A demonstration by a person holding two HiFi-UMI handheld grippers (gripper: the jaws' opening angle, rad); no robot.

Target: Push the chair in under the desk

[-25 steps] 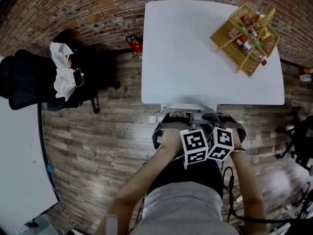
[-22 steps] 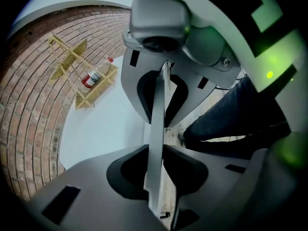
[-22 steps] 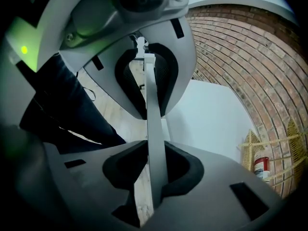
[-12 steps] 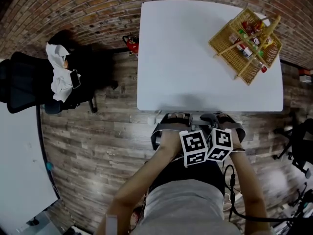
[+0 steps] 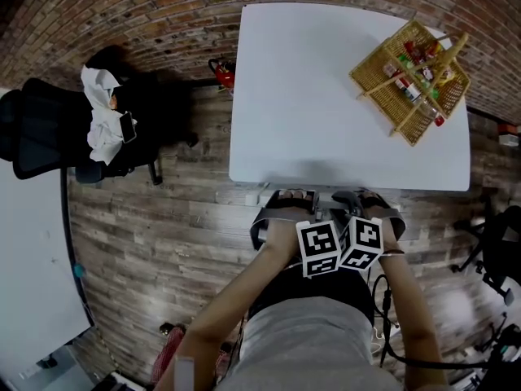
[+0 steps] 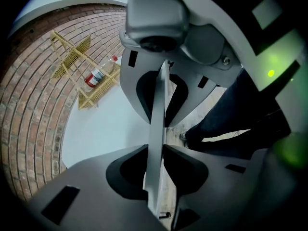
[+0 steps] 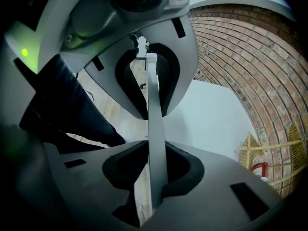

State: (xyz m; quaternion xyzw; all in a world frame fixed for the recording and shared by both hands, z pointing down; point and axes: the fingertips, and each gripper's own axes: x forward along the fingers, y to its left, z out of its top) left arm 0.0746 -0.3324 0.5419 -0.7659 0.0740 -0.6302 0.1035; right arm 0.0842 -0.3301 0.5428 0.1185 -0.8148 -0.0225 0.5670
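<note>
Chair (image 5: 262,218): grey, with a curved back rim and rounded sides. It sits just outside the near edge of the desk, between the desk and the person. Only the back and sides show from above. In both gripper views its top edge is a thin, flat, smooth grey panel (image 6: 156,143) (image 7: 155,129).
Floor (image 5: 163,243): worn wooden planks in mixed brown and grey.
Wall (image 5: 146,15): red-brown brick with rough courses, running behind the desk.
Desk (image 5: 326,96): plain white rectangular top, smooth and matt, its far side near the wall.
Black swivel chair (image 5: 49,129): padded, standing well apart to the left, with a crumpled white cloth (image 5: 102,116) draped over it.
Basket (image 5: 411,72): woven straw-coloured slats, boxy with a handle. It holds small bottles and stands on the desk's far right corner.
Left gripper (image 5: 295,195) (image 6: 156,134): grey moulded plastic with dark notched pads. It points steeply down and is clamped on the chair's thin back panel, left of centre.
Right gripper (image 5: 352,197) (image 7: 155,124): same build, clenched on the same panel just beside the left one, towards the right.
Marker cubes (image 5: 319,247): black-and-white squares, side by side and almost touching above the person's lap.
</note>
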